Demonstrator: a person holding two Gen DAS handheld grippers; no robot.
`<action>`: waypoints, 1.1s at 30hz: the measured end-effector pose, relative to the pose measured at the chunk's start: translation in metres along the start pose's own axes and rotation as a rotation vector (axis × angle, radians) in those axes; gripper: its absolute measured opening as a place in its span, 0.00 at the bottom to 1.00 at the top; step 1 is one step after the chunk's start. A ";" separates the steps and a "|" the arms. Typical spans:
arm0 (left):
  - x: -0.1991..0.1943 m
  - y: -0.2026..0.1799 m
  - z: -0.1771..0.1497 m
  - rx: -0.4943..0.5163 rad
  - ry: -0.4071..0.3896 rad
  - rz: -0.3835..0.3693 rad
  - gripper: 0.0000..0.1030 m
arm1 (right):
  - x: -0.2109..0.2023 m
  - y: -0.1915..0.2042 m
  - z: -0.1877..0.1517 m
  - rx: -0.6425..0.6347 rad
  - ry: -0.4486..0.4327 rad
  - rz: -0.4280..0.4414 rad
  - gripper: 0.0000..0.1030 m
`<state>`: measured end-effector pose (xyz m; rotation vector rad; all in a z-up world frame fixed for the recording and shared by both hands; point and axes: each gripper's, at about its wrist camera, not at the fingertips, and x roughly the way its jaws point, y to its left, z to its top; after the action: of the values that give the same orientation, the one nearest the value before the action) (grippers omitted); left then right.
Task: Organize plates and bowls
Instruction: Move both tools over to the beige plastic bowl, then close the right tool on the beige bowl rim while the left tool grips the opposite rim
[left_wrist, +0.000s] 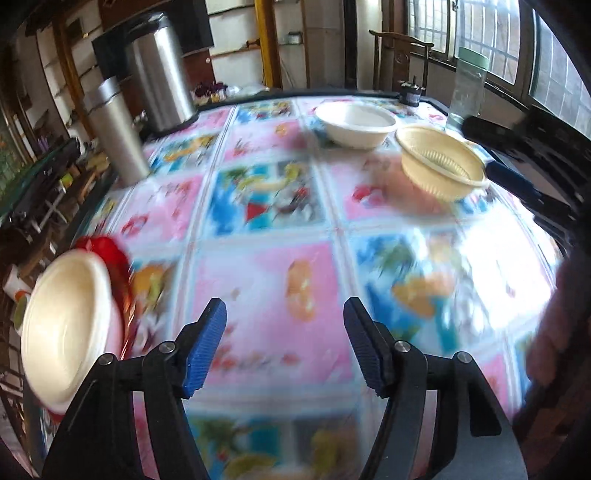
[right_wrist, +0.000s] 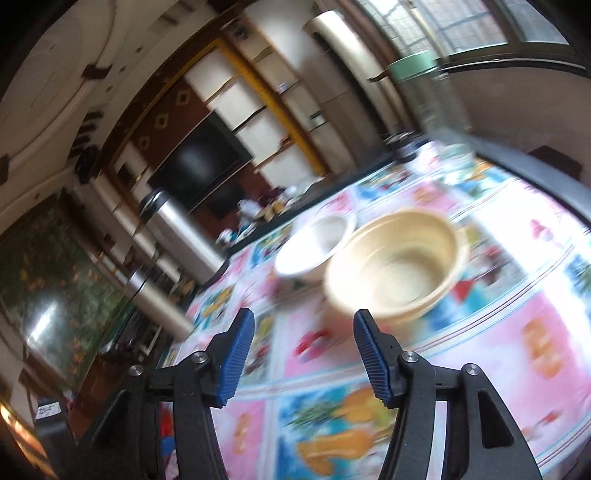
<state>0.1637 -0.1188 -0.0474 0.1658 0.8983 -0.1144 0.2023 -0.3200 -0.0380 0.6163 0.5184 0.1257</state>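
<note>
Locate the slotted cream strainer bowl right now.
In the left wrist view the strainer bowl sits far right on the table, beside the white bowl, by the right gripper.

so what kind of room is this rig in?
Most likely a home dining or living room: a table under a cartoon-print tablecloth, a dark TV screen set in wooden wall shelving, and a carved wooden chair by barred windows.

A lived-in home dining room: a table (left_wrist: 280, 280) under a bright cartoon-print cover, a carved wooden chair (left_wrist: 400, 59) against barred windows (left_wrist: 436, 26), a dark television (right_wrist: 201, 162) set in wooden wall shelving, a steel pedal bin (left_wrist: 160, 70) and a refrigerator (right_wrist: 332, 66) beyond.
</note>
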 end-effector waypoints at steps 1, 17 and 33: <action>0.001 -0.007 0.006 0.007 -0.015 0.009 0.63 | -0.004 -0.009 0.006 0.010 -0.016 -0.013 0.58; 0.032 -0.050 0.048 -0.016 -0.101 -0.022 0.63 | 0.016 -0.123 0.048 0.253 -0.019 -0.211 0.66; 0.050 -0.031 0.039 -0.054 -0.032 -0.073 0.63 | 0.066 -0.113 0.033 0.222 0.086 -0.249 0.56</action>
<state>0.2191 -0.1584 -0.0659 0.0809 0.8752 -0.1598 0.2714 -0.4115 -0.1087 0.7595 0.6937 -0.1433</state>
